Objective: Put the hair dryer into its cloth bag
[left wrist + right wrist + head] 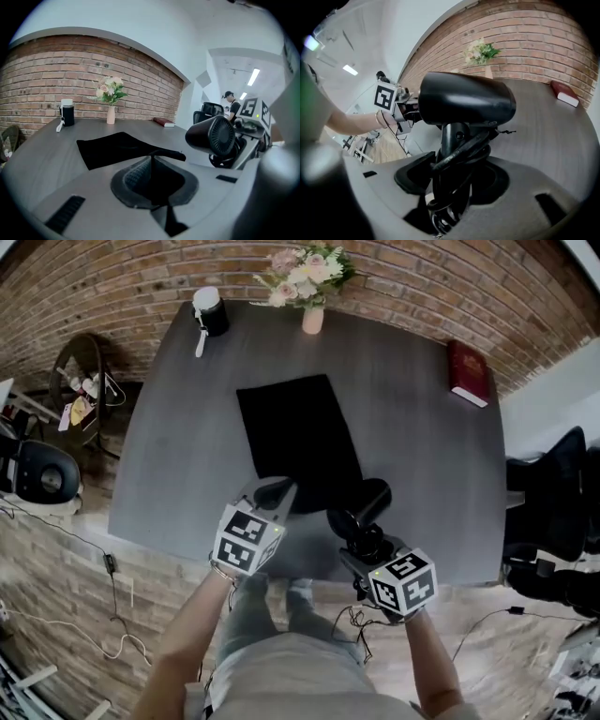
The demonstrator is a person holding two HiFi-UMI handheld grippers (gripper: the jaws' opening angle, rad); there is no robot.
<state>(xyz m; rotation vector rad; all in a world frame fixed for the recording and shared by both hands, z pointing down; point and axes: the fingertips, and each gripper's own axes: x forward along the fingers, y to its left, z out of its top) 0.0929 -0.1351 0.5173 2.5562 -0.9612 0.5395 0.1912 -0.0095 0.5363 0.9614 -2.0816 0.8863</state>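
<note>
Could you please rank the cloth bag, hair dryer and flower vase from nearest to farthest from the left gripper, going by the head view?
1. cloth bag: near edge pinched in the left gripper.
2. hair dryer: just right, in the right gripper.
3. flower vase: at the table's far edge.

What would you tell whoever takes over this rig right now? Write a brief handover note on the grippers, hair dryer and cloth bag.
Left gripper: jaws shut on the near edge of the cloth bag, lifting it slightly.
Right gripper: jaws clamped on the handle and wound cord of the hair dryer, held over the table beside the bag.
Done: both things grasped.
Left: open the bag, slide the dryer in.
</note>
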